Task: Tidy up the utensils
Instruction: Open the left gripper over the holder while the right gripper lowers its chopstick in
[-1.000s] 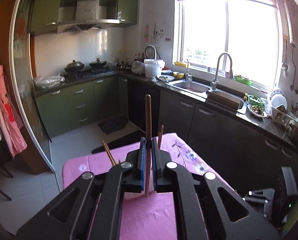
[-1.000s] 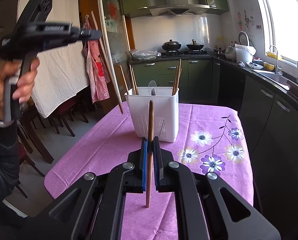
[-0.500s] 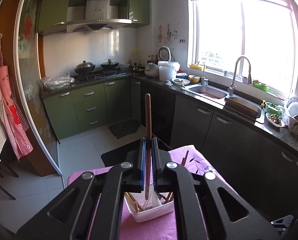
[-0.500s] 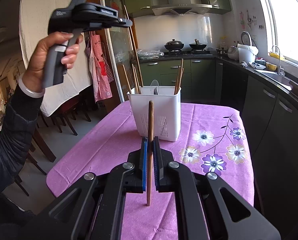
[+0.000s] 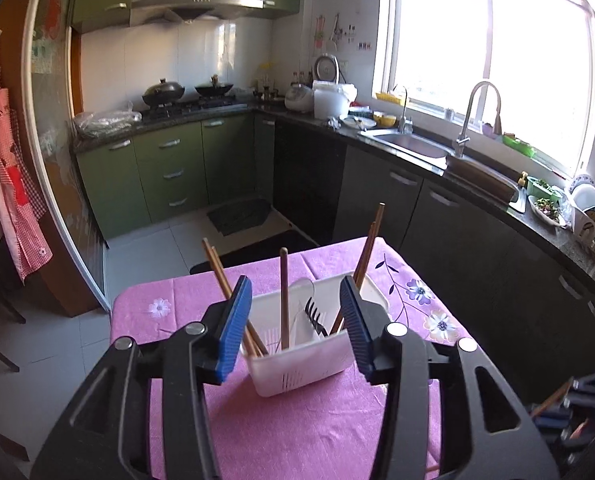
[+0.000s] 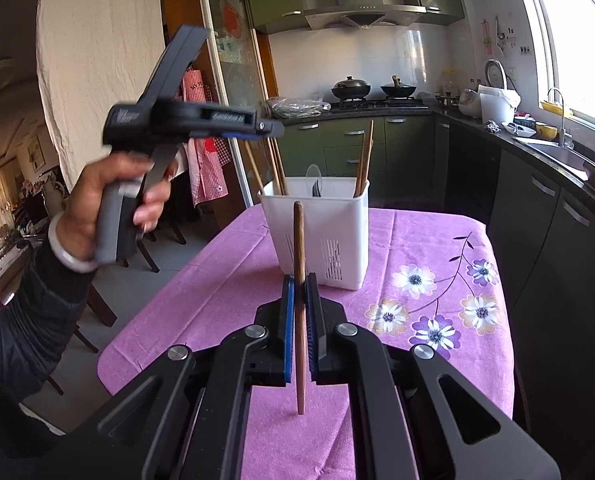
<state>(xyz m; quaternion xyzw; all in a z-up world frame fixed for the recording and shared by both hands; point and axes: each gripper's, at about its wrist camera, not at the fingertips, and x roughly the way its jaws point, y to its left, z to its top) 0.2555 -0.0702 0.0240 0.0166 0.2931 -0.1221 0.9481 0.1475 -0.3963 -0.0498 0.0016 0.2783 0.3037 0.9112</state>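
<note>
A white slotted utensil holder [image 5: 305, 364] stands on the pink flowered tablecloth [image 5: 297, 432]. In it are chopsticks at the left [image 5: 217, 268] and right [image 5: 371, 240], a black fork [image 5: 315, 314] and a white spoon [image 5: 303, 288]. My left gripper [image 5: 294, 282] hovers just above the holder with its jaws opening. A brown wooden stick [image 5: 283, 300] stands free in the holder between the jaws, touching neither pad. In the right wrist view a hand holds the left gripper [image 6: 225, 126] up over the holder [image 6: 337, 232]. My right gripper [image 6: 300, 280] is shut on another upright wooden stick [image 6: 299, 240], nearer than the holder.
Dark kitchen cabinets and a sink counter [image 5: 417, 148] run along the right of the table. Wooden chairs [image 6: 149, 248] stand off the table's left edge. The person's dark sleeve [image 6: 25, 328] fills the lower left of the right wrist view.
The left gripper sank toward the holder and its jaws parted, letting go of the wooden stick, which now stands in the holder. The right gripper kept still with its stick.
</note>
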